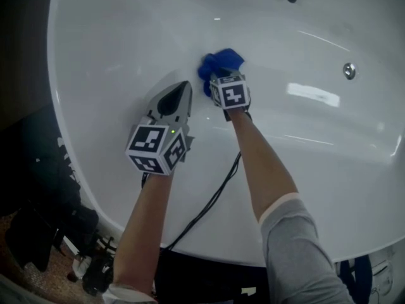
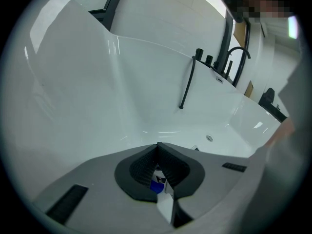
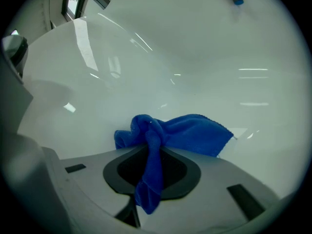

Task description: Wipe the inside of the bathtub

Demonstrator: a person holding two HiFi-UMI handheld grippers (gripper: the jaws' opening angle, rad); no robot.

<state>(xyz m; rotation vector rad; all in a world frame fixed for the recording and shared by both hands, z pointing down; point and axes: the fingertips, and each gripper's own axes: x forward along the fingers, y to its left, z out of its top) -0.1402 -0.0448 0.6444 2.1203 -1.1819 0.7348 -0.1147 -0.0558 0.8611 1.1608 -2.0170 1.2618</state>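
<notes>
- Blue cloth point(image 1: 220, 65): bunched up against the inner wall of the bathtub point(image 1: 107, 49), well left of the drain point(image 1: 349, 70).
- Your right gripper point(image 3: 151, 146): jaws clamped on the cloth, w/ most of it spread past the tips and a tail hanging back thru the jaws.
- Your left gripper point(image 1: 186, 86): just beside the right one, on its left, jaws together, nothing btw them.
- Black faucet point(image 2: 237, 57): on the tub's far rim.

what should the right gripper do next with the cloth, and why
Probably sweep the right gripper sideways across the bathtub. Its fingers are shut on the blue cloth, whose loose end seems to lie on the white surface, and bare tub stretches to either side. The left gripper is shut and empty.
</notes>
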